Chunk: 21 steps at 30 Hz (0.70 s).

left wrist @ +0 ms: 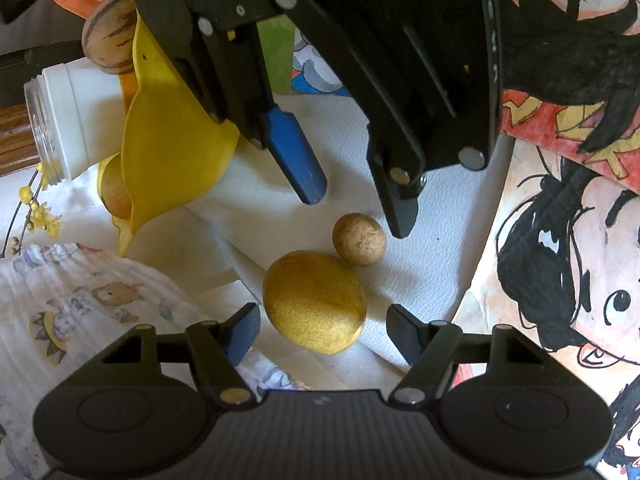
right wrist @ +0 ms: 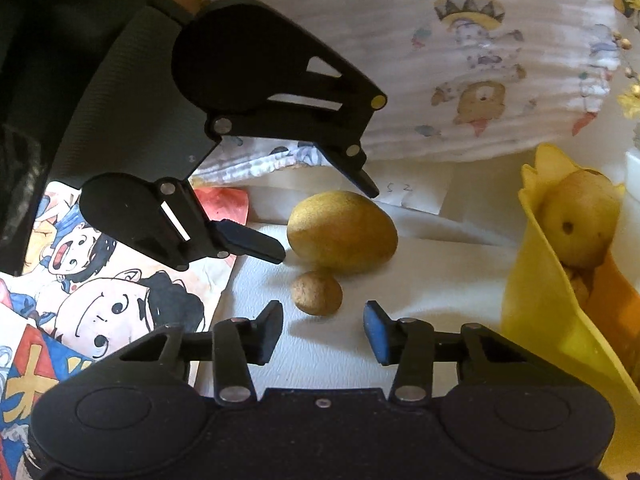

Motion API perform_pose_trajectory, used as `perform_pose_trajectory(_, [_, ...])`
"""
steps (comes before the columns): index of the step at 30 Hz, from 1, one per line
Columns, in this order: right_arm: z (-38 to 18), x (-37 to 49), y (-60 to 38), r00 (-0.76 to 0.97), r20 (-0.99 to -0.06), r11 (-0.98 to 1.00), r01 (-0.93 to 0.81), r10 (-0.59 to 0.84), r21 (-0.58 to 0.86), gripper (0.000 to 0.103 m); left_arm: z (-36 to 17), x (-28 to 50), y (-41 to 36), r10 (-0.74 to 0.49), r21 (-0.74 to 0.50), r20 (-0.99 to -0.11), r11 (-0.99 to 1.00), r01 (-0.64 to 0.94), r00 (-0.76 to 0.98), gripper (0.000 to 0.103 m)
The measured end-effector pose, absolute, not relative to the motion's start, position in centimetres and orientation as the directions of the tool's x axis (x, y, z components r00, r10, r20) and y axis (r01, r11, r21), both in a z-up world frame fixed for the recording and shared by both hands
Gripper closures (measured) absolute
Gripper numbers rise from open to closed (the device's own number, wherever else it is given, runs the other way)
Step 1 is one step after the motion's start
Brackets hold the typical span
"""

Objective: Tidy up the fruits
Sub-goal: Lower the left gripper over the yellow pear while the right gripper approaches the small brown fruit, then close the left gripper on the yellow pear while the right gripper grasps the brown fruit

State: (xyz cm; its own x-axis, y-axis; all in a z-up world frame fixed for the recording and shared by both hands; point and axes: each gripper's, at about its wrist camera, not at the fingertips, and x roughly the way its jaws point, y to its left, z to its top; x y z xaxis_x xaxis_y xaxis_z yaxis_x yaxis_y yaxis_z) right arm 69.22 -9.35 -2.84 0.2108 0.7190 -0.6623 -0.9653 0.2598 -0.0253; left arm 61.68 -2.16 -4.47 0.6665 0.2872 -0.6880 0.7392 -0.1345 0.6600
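Fruits on the white sheet point(left wrist: 432, 264): 1 yellow mango point(left wrist: 314, 302) touching 1 small brown fruit point(left wrist: 359, 239). The left gripper point(left wrist: 320, 322) brackets the mango, jaws apart. The right gripper point(right wrist: 324, 330) brackets the small fruit, pads clear.

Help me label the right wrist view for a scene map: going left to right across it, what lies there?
Cartoon drawing → left gripper → small brown fruit, just in front of the yellow fruit → yellow bag with a fruit inside.
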Motion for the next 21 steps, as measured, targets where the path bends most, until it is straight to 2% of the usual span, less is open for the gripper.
perform_pose_trajectory(6, [-3.0,69.4,-8.7,0.197,-0.655,0.242,-0.97,0.73,-0.023,0.064,-4.4,61.6,-2.2,0.287,0.66,-0.689,-0.133,0.74,0.666,0.029])
perform_pose_trajectory(9, [-3.3,69.8,-8.0,0.193,-0.654,0.241,-0.97,0.731,-0.017,0.071,-4.4,61.3,-2.2,0.285,0.659,-0.688,-0.138,0.739,0.667,0.03])
perform_pose_trajectory(14, [-3.4,69.6,-8.6,0.192,-0.652,0.243,-0.97,0.734,-0.012,0.072,-4.7,61.5,-2.5,0.298,0.681,-0.663,-0.141,0.718,0.687,0.037])
perform_pose_trajectory(21, [-3.3,69.3,-10.8,0.205,-0.662,0.262,-0.965,0.721,-0.014,0.072,-4.7,61.8,-2.8,0.287,0.698,-0.654,-0.13,0.705,0.7,0.04])
